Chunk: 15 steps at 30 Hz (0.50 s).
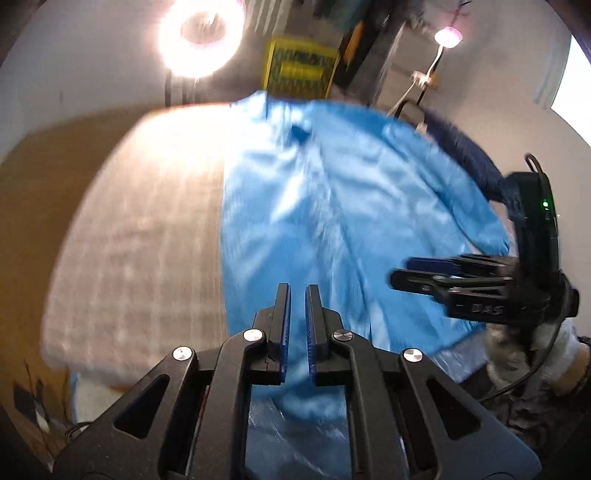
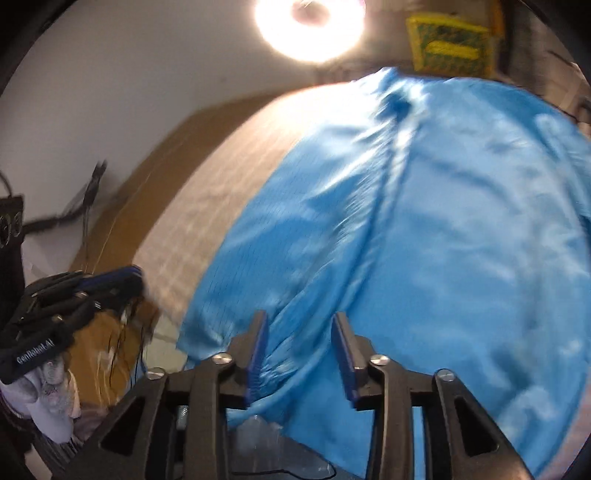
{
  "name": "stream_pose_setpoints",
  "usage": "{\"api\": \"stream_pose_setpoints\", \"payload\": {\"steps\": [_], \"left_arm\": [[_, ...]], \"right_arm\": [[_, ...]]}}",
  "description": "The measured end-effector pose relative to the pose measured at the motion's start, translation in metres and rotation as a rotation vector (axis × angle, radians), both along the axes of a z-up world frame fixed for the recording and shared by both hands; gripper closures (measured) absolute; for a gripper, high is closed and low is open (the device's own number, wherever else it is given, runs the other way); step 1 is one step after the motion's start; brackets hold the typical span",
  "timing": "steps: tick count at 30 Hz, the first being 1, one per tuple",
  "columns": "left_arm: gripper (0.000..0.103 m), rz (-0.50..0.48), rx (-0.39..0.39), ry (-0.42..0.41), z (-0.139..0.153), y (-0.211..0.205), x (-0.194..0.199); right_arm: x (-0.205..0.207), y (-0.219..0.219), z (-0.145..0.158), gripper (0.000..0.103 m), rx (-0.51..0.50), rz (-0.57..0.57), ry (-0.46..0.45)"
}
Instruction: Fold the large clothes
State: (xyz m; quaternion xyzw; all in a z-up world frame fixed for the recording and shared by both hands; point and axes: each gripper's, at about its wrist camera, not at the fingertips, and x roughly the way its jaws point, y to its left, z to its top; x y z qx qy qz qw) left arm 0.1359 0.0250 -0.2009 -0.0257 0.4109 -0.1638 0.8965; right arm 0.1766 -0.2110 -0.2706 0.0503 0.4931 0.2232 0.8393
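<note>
A large bright blue garment (image 1: 332, 206) lies spread on a table covered with a pale checked cloth (image 1: 140, 229); it also fills the right wrist view (image 2: 424, 229). My left gripper (image 1: 297, 291) hovers over the garment's near edge with a narrow gap between its jaws and nothing in it. My right gripper (image 2: 299, 325) is open above the garment's near hem, jaws wide apart and empty. The right gripper also shows in the left wrist view (image 1: 402, 275), and the left gripper in the right wrist view (image 2: 133, 280). Both views are motion-blurred.
A bright ring lamp (image 1: 201, 33) shines behind the table. A yellow crate (image 1: 299, 70) stands at the back. A dark blue sleeve (image 1: 469, 155) lies along the garment's right edge. Brown cardboard (image 2: 110, 350) and cables sit to the left of the table.
</note>
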Motion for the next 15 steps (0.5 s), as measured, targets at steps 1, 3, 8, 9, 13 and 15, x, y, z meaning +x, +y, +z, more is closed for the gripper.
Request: {"api": "stream_pose_setpoints", "payload": {"steps": [1, 3, 8, 9, 13, 15], "left_arm": [[0.097, 0.010, 0.005, -0.022, 0.003, -0.001, 0.001], [0.097, 0.035, -0.029, -0.023, 0.006, 0.003, 0.009], [0.097, 0.025, -0.140, 0.025, 0.011, -0.011, 0.021], [0.097, 0.010, -0.124, 0.006, 0.017, -0.020, 0.019], [0.069, -0.055, -0.138, -0.050, 0.035, -0.059, 0.010], [0.065, -0.086, -0.179, -0.039, 0.035, -0.074, 0.008]], "right_arm": [[-0.003, -0.014, 0.009, 0.053, 0.002, -0.053, -0.023], [-0.007, -0.034, 0.021, 0.051, 0.019, -0.133, -0.056], [-0.026, -0.095, 0.045, 0.040, 0.074, -0.326, -0.112], [-0.029, -0.112, 0.048, 0.039, 0.083, -0.362, -0.111], [-0.041, -0.175, 0.058, 0.039, 0.144, -0.457, -0.087], [-0.048, -0.208, 0.064, 0.037, 0.163, -0.508, -0.091]]}}
